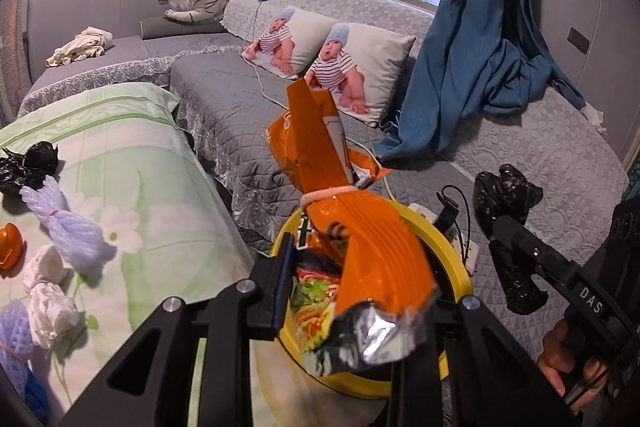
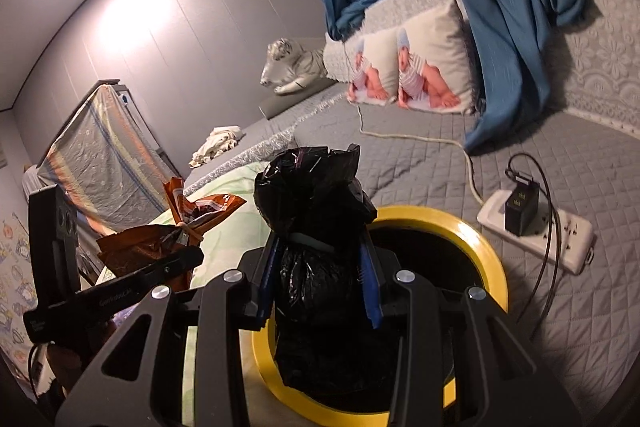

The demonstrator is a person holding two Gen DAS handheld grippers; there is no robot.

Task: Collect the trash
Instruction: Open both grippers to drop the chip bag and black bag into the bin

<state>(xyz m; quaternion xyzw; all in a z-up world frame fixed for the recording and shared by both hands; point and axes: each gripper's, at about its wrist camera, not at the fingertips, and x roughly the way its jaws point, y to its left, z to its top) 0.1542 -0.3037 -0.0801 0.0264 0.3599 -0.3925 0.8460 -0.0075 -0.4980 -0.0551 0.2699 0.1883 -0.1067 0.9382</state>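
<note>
L tool (image 1: pixel 352 267) clamps orange wrapper (image 1: pixel 368 239) | R tool (image 2: pixel 320 267) clamps black bag (image 2: pixel 316 227) | over yellow bin (image 2: pixel 480 239)

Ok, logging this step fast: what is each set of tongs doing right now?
Left tongs: closed on the orange snack wrapper, over the yellow bin.
Right tongs: closed on the black plastic bag.

An orange noodle wrapper (image 1: pixel 360 247), crumpled and tied round its middle with a rubber band, is held over the yellow-rimmed bin (image 1: pixel 448 227). A knotted black bag (image 2: pixel 316 227) is held upright above the same bin. On the green bedding more bundles are left: black, purple mesh (image 1: pixel 68 223), white.
</note>
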